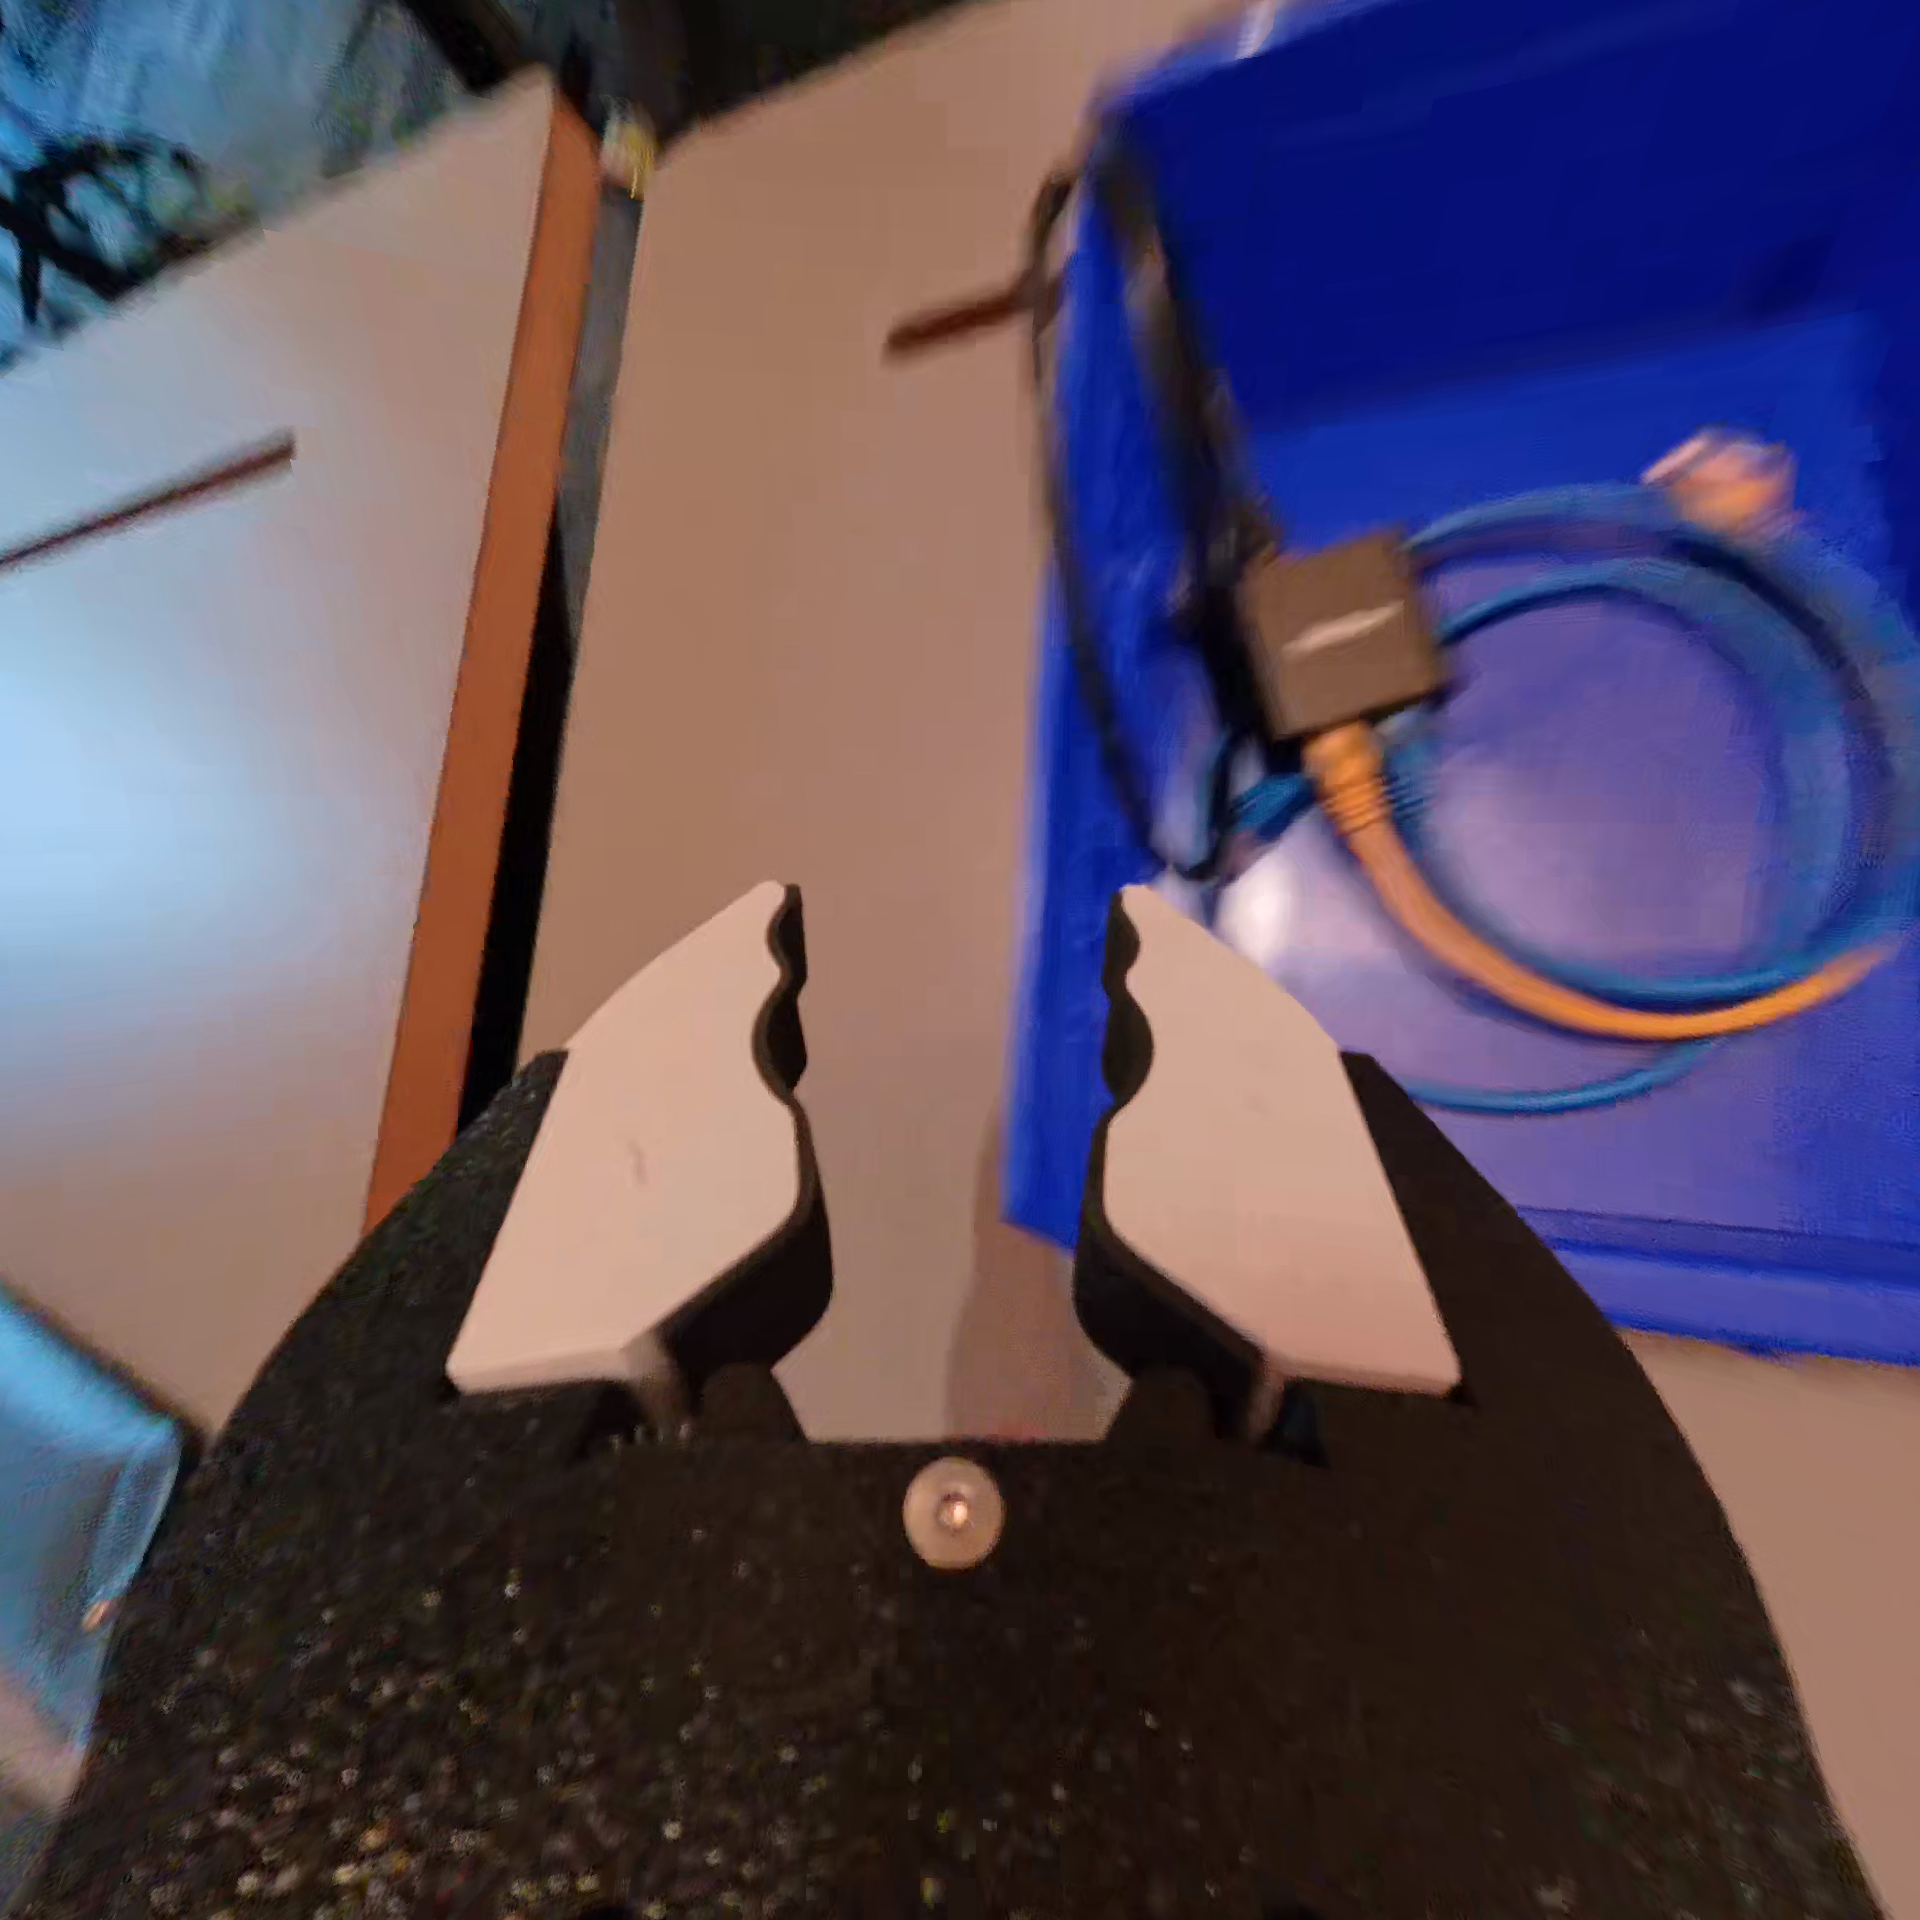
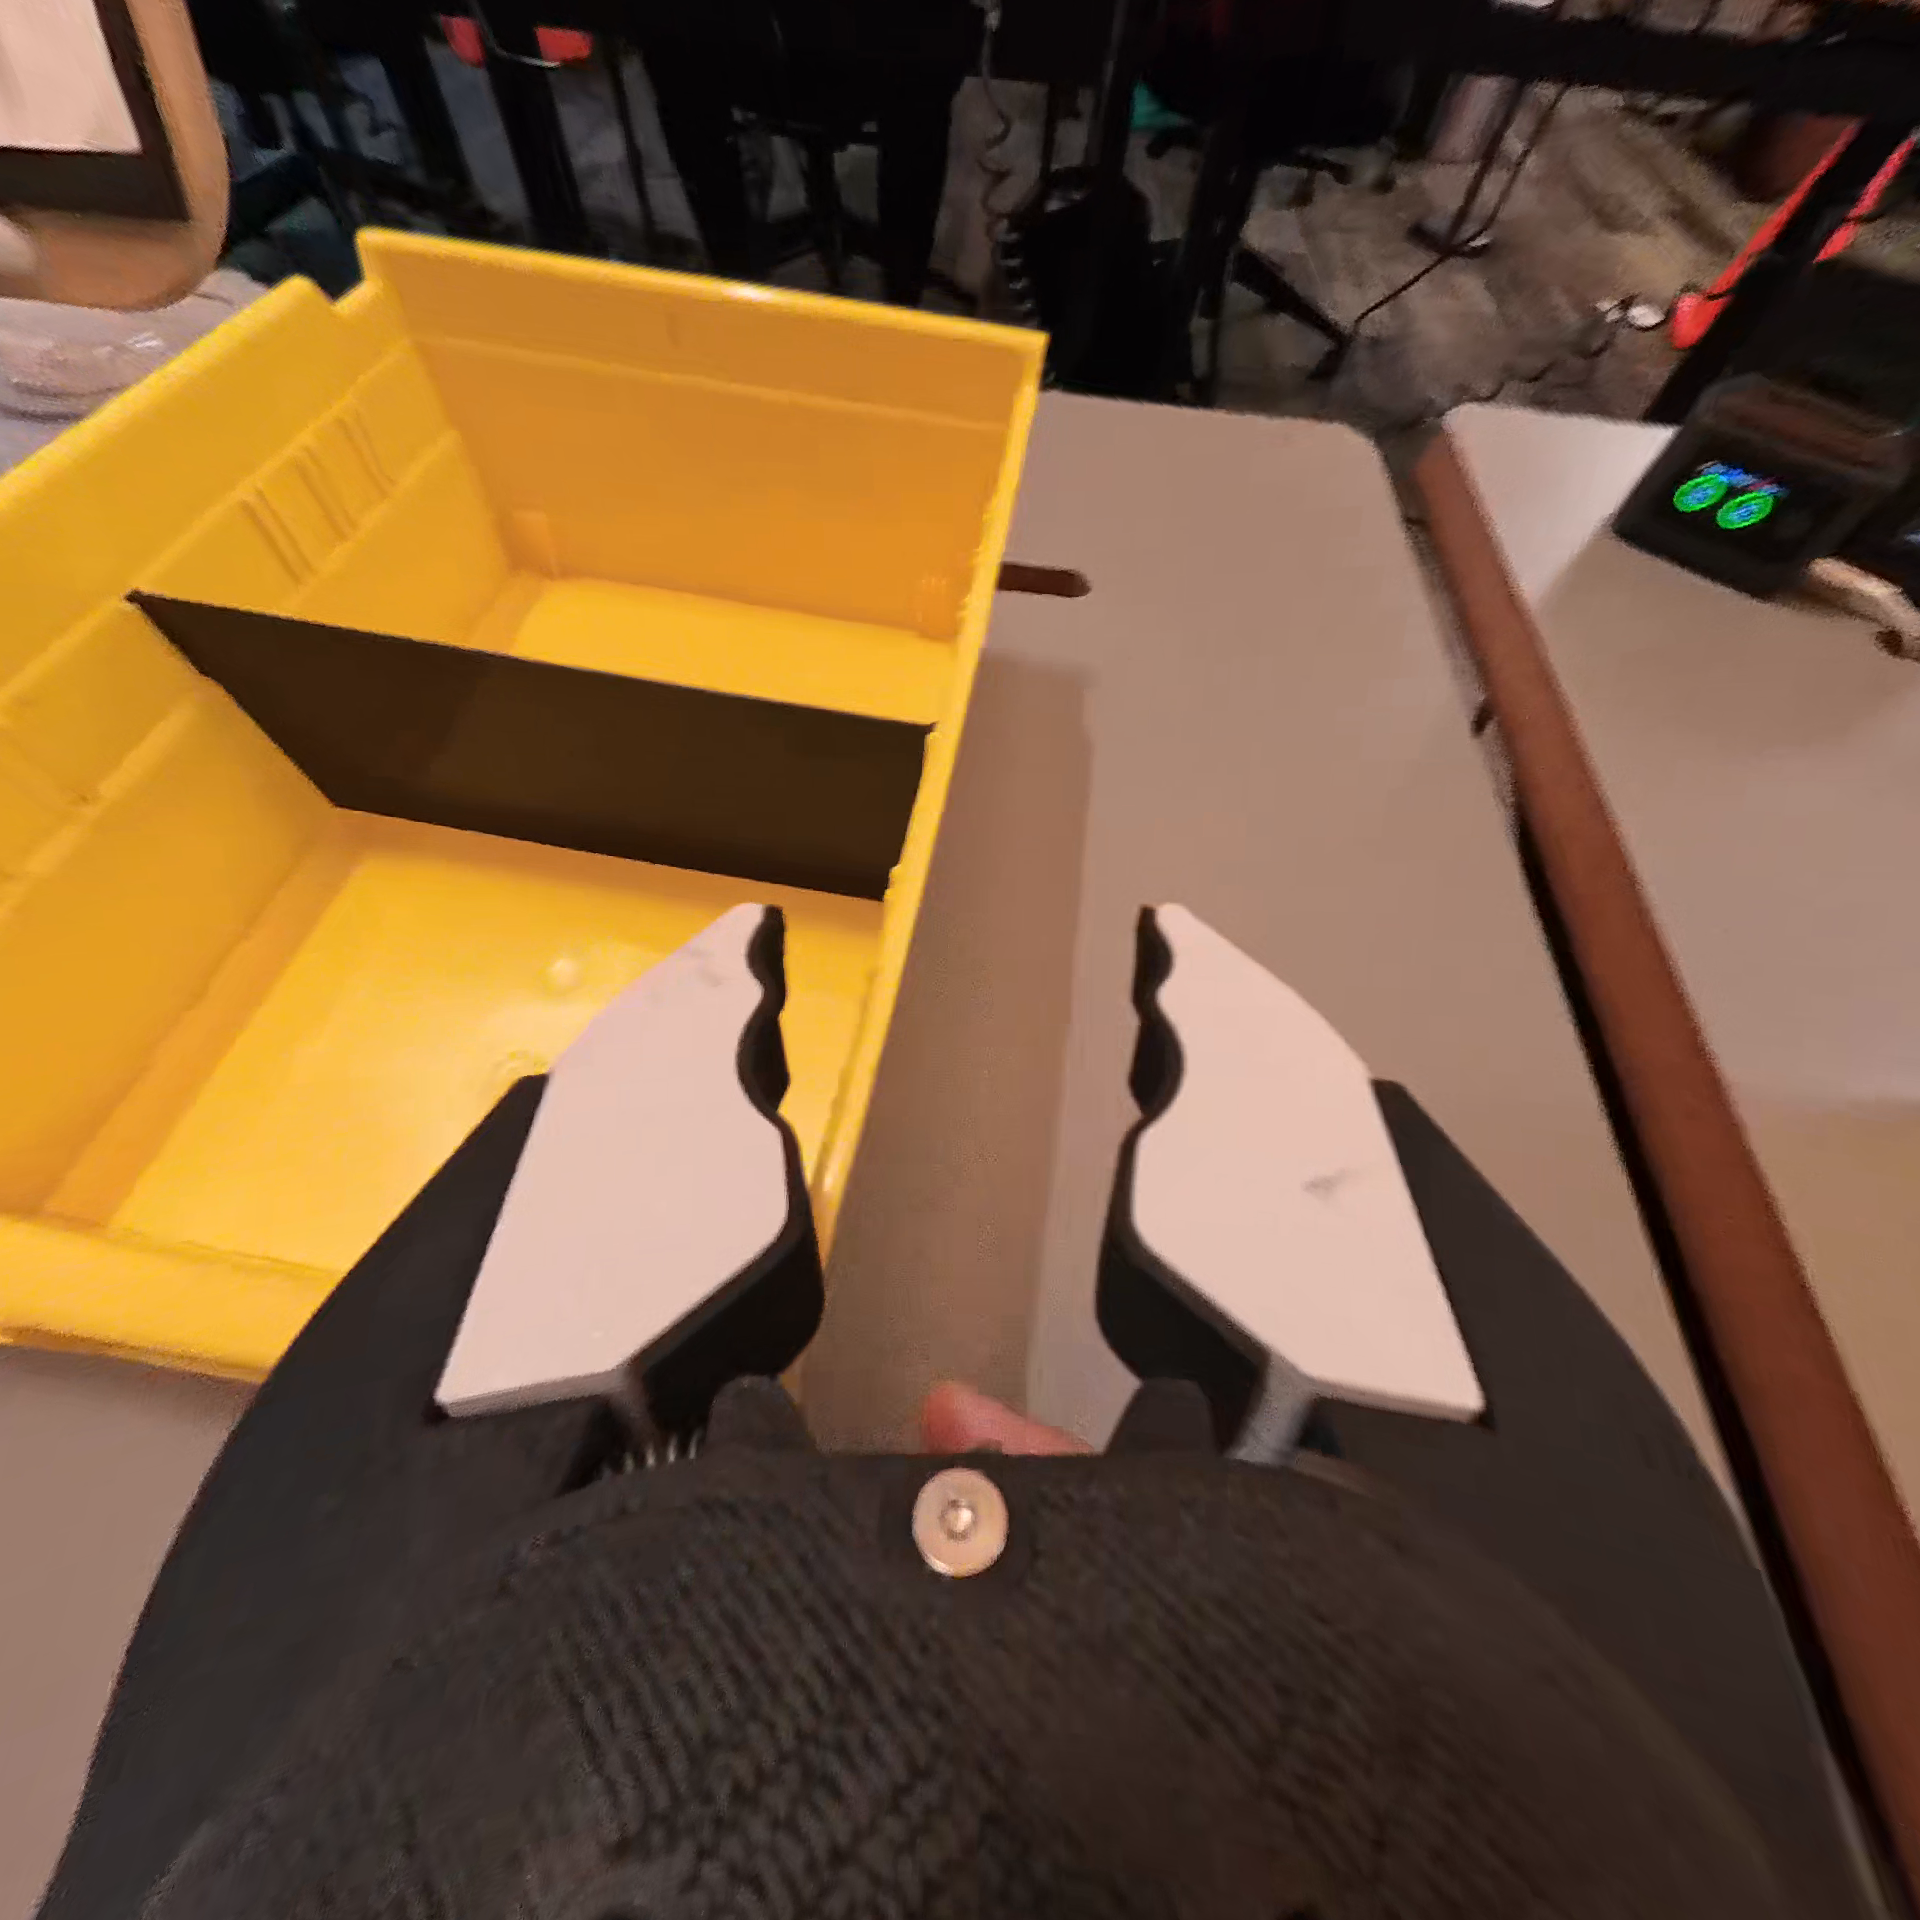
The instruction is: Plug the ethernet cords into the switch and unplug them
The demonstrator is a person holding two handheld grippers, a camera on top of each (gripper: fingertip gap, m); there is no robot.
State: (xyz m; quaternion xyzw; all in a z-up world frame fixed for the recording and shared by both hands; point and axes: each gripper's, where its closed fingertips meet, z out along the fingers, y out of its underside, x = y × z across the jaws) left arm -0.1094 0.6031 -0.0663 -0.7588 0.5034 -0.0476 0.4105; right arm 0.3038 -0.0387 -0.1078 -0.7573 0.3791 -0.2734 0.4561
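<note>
In the left wrist view a small grey switch [image 1: 1340, 634] lies inside a blue bin [image 1: 1507, 260]. An orange ethernet cord [image 1: 1455, 935] is plugged into its near side, and a coiled blue ethernet cord [image 1: 1849, 727] lies around it. A black cable [image 1: 1164, 343] runs from the switch over the bin's wall. My left gripper [image 1: 956, 894] is open and empty, above the table just left of the bin. My right gripper [image 2: 961, 914] is open and empty, above the table by the right wall of a yellow bin [image 2: 914, 935].
The yellow bin has a black divider [image 2: 582, 738] and both of its compartments are empty. Grey tables [image 2: 1226, 727] have a brown-edged gap [image 2: 1621, 883] between them. A small black device with a lit screen [image 2: 1735, 499] stands at the far right. Dark stands and cables crowd the background. Across from one pair of fingers to the other is roughly 75 centimetres. The left tips stand about 12 centimetres off the small grey switch [image 1: 1340, 634].
</note>
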